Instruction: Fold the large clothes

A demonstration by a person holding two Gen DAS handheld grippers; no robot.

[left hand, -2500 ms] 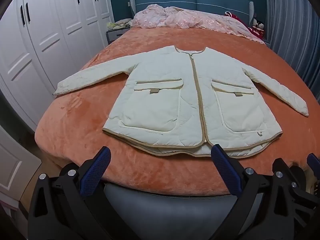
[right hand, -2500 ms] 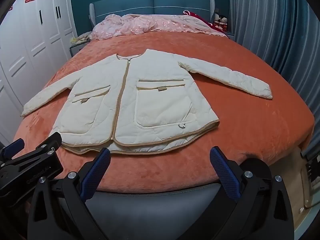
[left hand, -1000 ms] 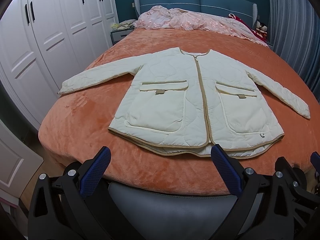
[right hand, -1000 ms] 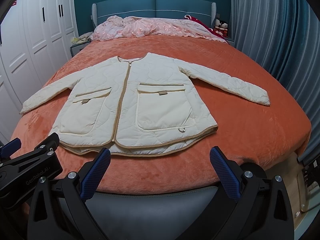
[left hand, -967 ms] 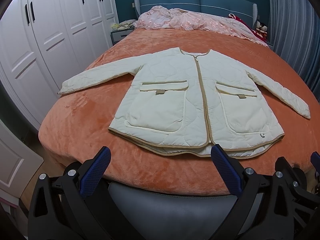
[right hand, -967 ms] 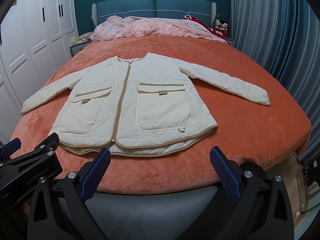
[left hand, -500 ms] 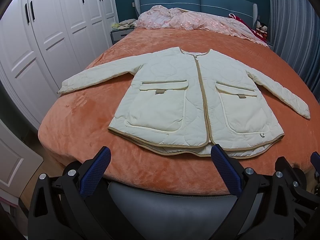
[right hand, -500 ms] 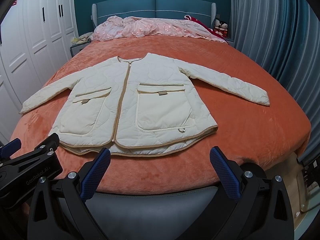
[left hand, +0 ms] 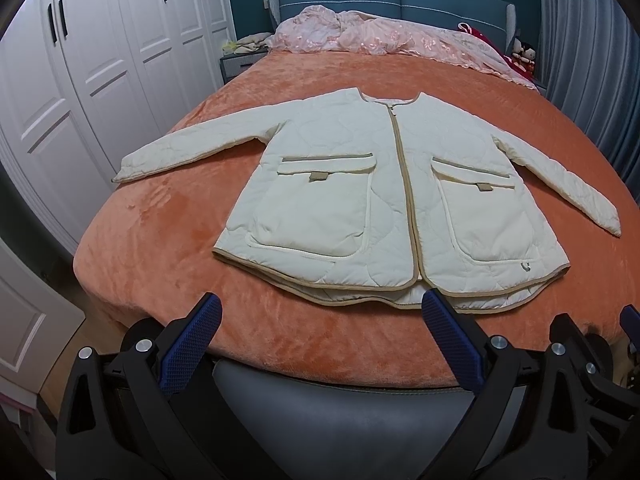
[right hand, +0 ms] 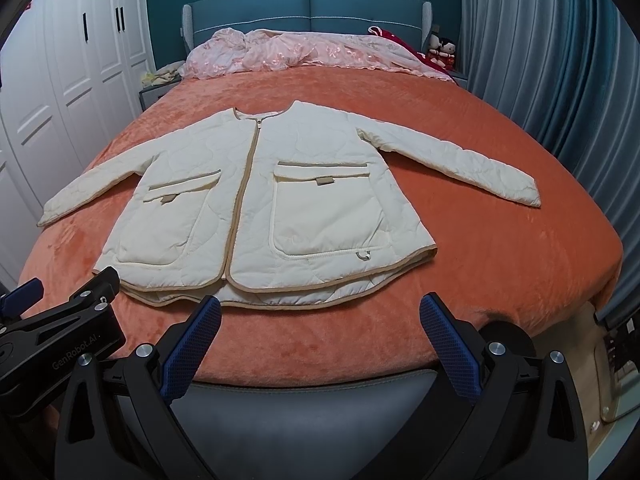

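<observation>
— One garment on the list: cream quilted jacket (left hand: 384,208), tan piping, zipped shut, two flap pockets. Where does it lie?
— Flat and front up on the bed (left hand: 160,240), over the orange blanket, both sleeves spread out sideways, hem toward the foot of the bed.
— Left tool (left hand: 320,332)?
— Held off the foot of the bed, just short of the jacket's hem. Blue pads spread wide, nothing between them.
— Right tool (right hand: 320,330)?
— Same entry: off the foot of the bed, pads wide apart, empty, not touching the jacket. The left tool's black frame shows at its left.
— Other items?
— Pink bedding (right hand: 280,54) heaped at the head of the bed; white wardrobe (left hand: 100,60) left of the bed; blue curtain (right hand: 560,80) right of it.
</observation>
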